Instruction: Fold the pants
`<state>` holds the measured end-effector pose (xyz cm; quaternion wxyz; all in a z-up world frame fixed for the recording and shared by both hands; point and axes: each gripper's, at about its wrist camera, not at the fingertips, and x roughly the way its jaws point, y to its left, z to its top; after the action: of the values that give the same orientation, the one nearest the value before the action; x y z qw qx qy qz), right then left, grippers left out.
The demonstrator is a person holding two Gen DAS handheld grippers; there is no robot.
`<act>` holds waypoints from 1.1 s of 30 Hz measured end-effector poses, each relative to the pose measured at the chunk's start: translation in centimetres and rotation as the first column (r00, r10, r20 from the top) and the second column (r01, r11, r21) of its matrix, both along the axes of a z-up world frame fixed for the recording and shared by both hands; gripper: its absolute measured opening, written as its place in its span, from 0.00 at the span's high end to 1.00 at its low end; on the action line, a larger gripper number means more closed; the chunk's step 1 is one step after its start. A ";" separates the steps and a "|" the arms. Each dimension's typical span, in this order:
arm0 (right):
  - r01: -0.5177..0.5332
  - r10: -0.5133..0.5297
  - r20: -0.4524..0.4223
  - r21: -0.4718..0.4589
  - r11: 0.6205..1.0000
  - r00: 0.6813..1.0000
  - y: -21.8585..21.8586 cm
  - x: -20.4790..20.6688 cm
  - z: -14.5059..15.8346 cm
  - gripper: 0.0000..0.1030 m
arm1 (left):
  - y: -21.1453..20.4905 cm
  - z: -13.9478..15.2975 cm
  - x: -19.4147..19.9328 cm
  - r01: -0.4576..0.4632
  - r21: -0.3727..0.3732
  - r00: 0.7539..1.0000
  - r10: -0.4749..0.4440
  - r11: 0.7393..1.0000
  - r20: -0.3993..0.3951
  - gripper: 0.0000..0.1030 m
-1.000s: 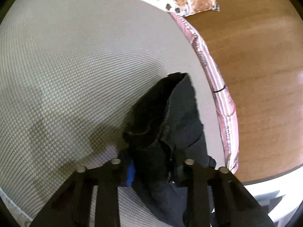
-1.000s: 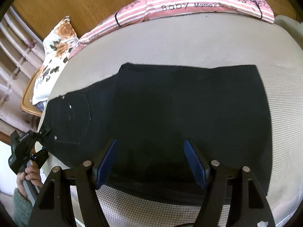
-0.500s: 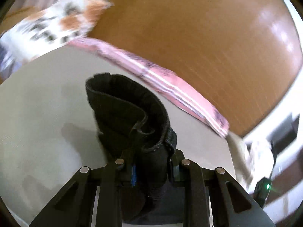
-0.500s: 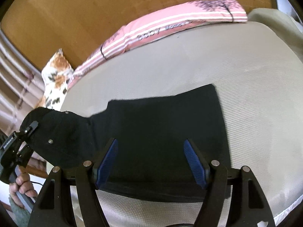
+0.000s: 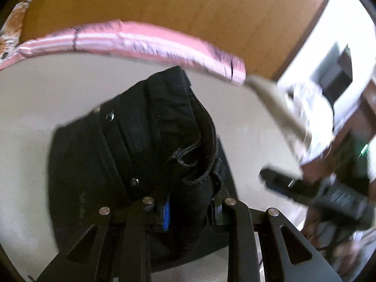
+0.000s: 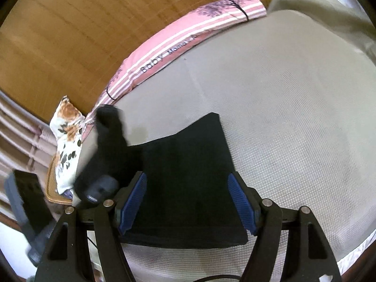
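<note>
Black pants [image 6: 188,159] lie on the beige bed sheet [image 6: 282,117]. Their waist end [image 6: 110,136] is lifted off the bed at the left. My left gripper [image 5: 190,209] is shut on that bunched waistband [image 5: 188,164], and the cloth hangs forward with its rivets showing. My right gripper [image 6: 186,204] hovers over the flat leg part, open, blue pads [image 6: 131,202] wide apart and touching nothing I can make out. In the left wrist view the right gripper [image 5: 279,182] shows blurred at the right.
A pink striped pillow [image 6: 178,44] runs along the wooden headboard [image 6: 70,23]. A floral pillow [image 6: 68,138] sits at the left end. A beige blanket fold [image 6: 317,2] lies at the far right. The bed's edge [image 6: 352,253] curves near my right gripper.
My left gripper has lifted the waistband off the bed, rolled, and carried it across toward the right gripper. The flat part of the pants looks shorter. My right gripper has shifted sideways, still open.
</note>
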<state>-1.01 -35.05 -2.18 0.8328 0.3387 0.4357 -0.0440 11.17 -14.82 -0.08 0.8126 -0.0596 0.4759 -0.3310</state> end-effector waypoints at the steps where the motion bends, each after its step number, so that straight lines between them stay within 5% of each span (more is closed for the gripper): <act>1: 0.006 -0.006 -0.003 0.009 1.000 1.000 -0.3 -0.1 -0.3 0.32 | -1.1 -1.3 -0.3 0.021 0.040 1.000 -0.021 0.999 -0.002 0.76; 5: 0.000 0.002 -0.019 0.075 0.997 1.000 -1.1 -0.1 -1.9 0.32 | -3.2 -4.3 -1.2 0.074 0.143 0.997 -0.074 0.987 -0.004 0.74; 8: -0.049 0.051 -0.006 0.189 0.981 0.999 -1.4 0.5 -3.6 0.32 | -4.3 -3.3 -2.2 0.113 0.170 0.993 -0.119 0.979 0.025 0.65; 13: -0.103 0.101 0.022 0.359 0.928 0.995 -1.7 2.0 -6.4 0.31 | -3.5 -0.8 -3.8 0.220 0.137 0.972 -0.229 0.966 0.047 0.51; 17: -0.129 0.122 0.044 0.409 0.904 0.992 -1.7 3.3 -7.6 0.31 | 0.1 0.2 -4.6 0.215 0.076 0.974 -0.219 0.974 0.051 0.48; 24: -0.212 0.205 0.060 0.395 0.894 0.977 -1.0 6.4 -8.5 0.31 | 6.5 -1.0 -2.6 0.013 0.103 1.000 -0.015 0.995 0.010 0.44; 29: -0.301 0.288 0.089 0.335 0.893 0.953 0.1 8.8 -8.8 0.31 | 8.3 -2.6 -1.9 -0.041 0.125 0.999 0.044 0.991 -0.020 0.43; 33: -0.376 0.364 0.095 0.266 0.888 0.927 1.4 9.6 -8.6 0.47 | 8.1 -3.5 -1.8 -0.027 0.152 0.999 0.030 0.988 -0.018 0.43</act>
<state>8.60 -33.68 -10.77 0.7786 0.3645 0.4763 0.1844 9.32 -6.73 -3.54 0.8147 -0.0078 0.5069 -0.2815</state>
